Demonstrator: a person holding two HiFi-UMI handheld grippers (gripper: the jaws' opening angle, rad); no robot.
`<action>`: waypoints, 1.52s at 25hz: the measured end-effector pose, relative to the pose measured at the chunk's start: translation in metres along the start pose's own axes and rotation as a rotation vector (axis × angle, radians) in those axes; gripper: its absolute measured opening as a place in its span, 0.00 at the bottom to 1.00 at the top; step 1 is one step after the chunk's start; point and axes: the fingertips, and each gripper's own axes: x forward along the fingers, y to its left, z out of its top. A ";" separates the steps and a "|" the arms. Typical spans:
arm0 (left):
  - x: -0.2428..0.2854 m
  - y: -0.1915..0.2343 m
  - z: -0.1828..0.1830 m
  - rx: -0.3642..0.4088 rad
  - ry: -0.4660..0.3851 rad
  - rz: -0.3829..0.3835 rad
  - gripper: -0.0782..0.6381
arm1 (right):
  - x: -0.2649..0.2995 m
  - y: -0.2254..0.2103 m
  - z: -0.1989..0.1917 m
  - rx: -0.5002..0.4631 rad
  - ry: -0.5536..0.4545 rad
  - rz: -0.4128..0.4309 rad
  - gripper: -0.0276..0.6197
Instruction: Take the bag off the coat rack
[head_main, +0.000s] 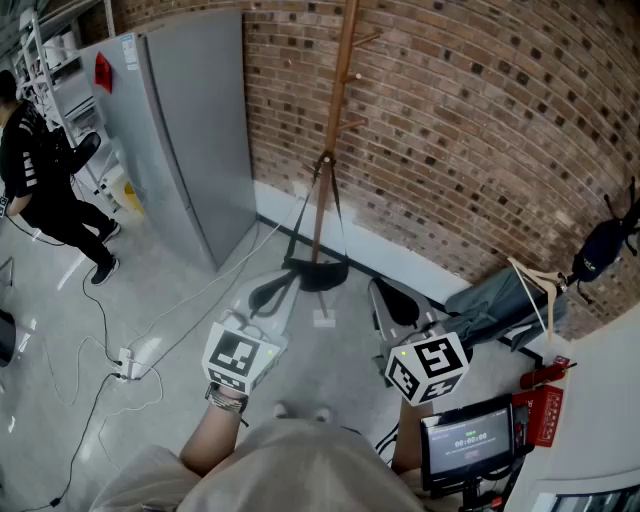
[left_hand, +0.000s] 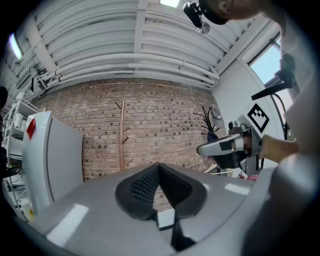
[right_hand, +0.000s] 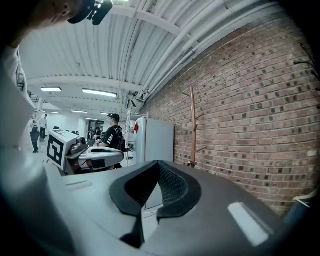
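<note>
Head view | bag (head_main: 316, 272) on coat rack (head_main: 343, 90) by brick wall (head_main: 480, 120) | fridge (head_main: 190, 120) left

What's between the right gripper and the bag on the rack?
Only bare grey floor separates the right gripper from the bag; the head view shows it.
</note>
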 end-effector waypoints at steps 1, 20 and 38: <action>0.000 0.001 0.000 0.001 -0.001 0.003 0.11 | 0.000 0.000 0.000 0.000 0.001 -0.001 0.04; 0.001 0.024 -0.012 -0.011 0.019 -0.015 0.11 | 0.025 -0.001 0.000 -0.019 -0.029 -0.052 0.05; -0.007 0.075 -0.031 -0.049 0.020 -0.062 0.11 | 0.069 0.030 0.001 -0.007 0.002 -0.050 0.04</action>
